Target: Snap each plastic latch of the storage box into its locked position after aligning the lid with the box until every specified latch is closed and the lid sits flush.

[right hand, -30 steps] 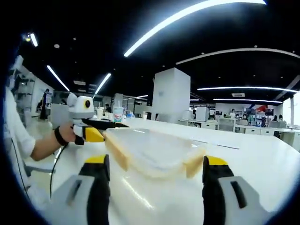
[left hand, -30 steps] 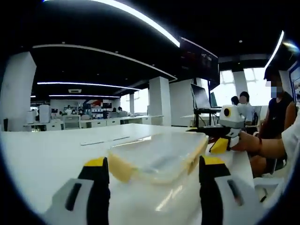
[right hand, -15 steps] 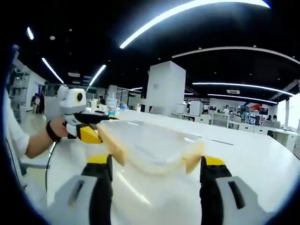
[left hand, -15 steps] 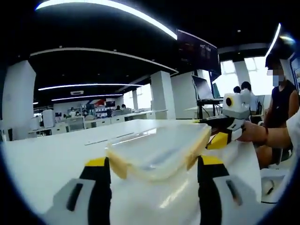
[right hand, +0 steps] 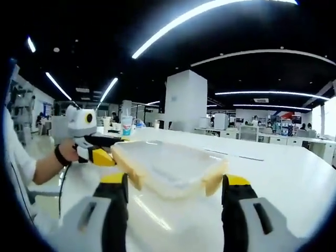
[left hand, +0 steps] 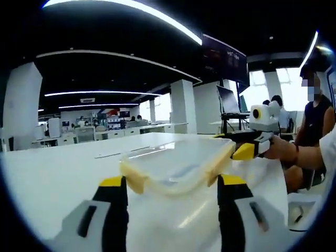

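The storage box (left hand: 176,168) is sitting on the white desk (left hand: 52,173), a clear tub with its lid (left hand: 178,160) lying on top and pale yellow latches at its ends. In the left gripper view, the left gripper (left hand: 171,210) is hovering just short of the box with its 2 jaws spread wide and released, 1 to each side of the near end. A yellow latch (left hand: 134,181) is showing at the left corner of the box and another latch (left hand: 218,168) at the right corner. Beyond the box's right end, the right gripper (left hand: 247,149) is reaching in, held by a person's hand (left hand: 278,149); its yellow tip is sitting just beside the lid's edge.

In the right gripper view, the left gripper (right hand: 100,155) is appearing at the left of the box (right hand: 168,173), and the right gripper (right hand: 173,210) is likewise standing open, its jaws straddling the near end without touching it.

The lid seems to be resting roughly square, though whether it is fully flush cannot be told. To do this step well, 1 gripper should be steadying the box while the other is pressing a single latch down against the wall until it clicks, then working round the remaining latches in turn.
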Demonstrator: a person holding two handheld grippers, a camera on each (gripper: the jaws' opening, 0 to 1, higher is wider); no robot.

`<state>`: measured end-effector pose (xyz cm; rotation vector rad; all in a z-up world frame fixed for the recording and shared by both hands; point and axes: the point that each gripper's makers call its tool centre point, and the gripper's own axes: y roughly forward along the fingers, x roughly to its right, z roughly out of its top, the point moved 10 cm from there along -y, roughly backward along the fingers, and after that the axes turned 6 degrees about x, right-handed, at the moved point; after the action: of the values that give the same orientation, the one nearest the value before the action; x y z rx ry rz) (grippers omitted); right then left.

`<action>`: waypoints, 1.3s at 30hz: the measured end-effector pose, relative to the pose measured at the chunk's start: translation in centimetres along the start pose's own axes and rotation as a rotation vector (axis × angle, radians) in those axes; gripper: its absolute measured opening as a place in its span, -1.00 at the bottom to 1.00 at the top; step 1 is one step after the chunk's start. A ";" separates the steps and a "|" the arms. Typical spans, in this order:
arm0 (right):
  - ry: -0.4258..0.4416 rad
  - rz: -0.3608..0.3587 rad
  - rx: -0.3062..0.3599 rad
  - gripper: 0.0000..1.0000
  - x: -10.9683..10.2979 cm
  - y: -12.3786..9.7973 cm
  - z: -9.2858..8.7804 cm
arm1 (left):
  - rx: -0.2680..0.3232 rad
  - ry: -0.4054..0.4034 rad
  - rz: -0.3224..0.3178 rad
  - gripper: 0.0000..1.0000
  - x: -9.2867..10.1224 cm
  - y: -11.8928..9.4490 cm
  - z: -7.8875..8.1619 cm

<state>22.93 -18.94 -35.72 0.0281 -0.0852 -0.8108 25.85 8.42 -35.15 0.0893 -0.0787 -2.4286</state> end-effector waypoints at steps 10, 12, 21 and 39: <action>-0.084 -0.023 -0.048 0.51 -1.6 0.6 -0.9 | -0.023 0.001 0.000 0.40 0.8 -0.5 -0.8; -0.088 -0.031 -0.039 0.50 -1.7 0.7 -1.1 | -0.029 0.001 0.006 0.40 1.0 -0.6 -0.9; -0.080 -0.052 -0.016 0.47 -2.0 0.8 -1.5 | -0.039 -0.005 0.044 0.36 1.7 -0.7 -1.3; -0.150 -0.054 -0.008 0.53 -2.2 0.9 -1.7 | -0.052 0.138 0.052 0.19 1.3 -1.8 -2.0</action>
<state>22.24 -16.77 -37.48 -0.0385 -0.2241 -0.8662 23.90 8.84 -37.33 0.2277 0.0442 -2.3639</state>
